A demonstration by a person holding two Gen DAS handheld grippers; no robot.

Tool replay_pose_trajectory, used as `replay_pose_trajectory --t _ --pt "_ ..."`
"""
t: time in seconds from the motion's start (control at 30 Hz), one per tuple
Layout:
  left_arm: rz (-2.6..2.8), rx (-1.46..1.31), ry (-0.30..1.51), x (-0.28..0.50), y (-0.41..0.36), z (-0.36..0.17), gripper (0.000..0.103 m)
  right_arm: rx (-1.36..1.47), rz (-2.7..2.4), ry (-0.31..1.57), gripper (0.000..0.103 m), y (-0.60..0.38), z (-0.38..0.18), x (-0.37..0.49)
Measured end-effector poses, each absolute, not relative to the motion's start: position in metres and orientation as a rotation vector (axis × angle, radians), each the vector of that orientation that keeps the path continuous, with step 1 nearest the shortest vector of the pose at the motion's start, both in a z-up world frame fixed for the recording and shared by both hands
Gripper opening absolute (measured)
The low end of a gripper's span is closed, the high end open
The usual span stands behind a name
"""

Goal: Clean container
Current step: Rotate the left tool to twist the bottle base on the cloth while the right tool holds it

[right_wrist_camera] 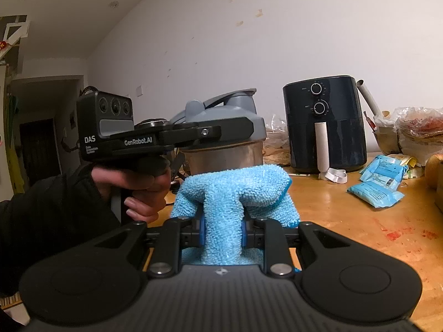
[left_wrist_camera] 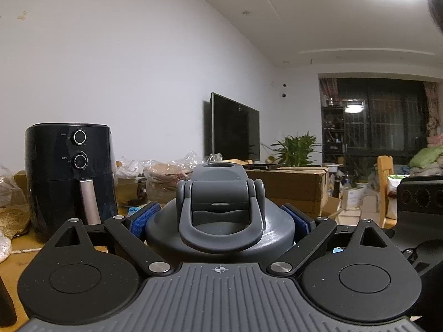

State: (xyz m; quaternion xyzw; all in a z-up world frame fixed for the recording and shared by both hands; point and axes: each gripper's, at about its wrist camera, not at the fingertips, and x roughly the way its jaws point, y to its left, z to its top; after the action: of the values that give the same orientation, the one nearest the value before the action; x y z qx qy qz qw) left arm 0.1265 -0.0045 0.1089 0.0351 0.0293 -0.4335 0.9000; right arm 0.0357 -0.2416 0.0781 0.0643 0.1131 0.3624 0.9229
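Just beyond the right gripper (right_wrist_camera: 223, 233), pinching a blue cloth (right_wrist_camera: 232, 191), stands the upright container (right_wrist_camera: 227, 152), clamped at its lid by the left gripper (left_wrist_camera: 218, 218).

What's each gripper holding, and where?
Left gripper: container, clamped at its grey lid. Right gripper: blue cloth, pinched at a bunched fold.

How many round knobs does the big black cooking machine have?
2. Both sit on the front of the black air fryer: the upper knob near the top, the lower knob right under it, above the handle. Its back is hidden.
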Motion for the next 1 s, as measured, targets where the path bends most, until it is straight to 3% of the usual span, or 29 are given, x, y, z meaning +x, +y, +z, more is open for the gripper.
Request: replay_pose_trajectory --t 1.0 --pt "-0.902 0.076 0.073 0.132 -0.005 0.111 0.094 0.096 0.766 0.189 0.021 -0.234 0.092 0.052"
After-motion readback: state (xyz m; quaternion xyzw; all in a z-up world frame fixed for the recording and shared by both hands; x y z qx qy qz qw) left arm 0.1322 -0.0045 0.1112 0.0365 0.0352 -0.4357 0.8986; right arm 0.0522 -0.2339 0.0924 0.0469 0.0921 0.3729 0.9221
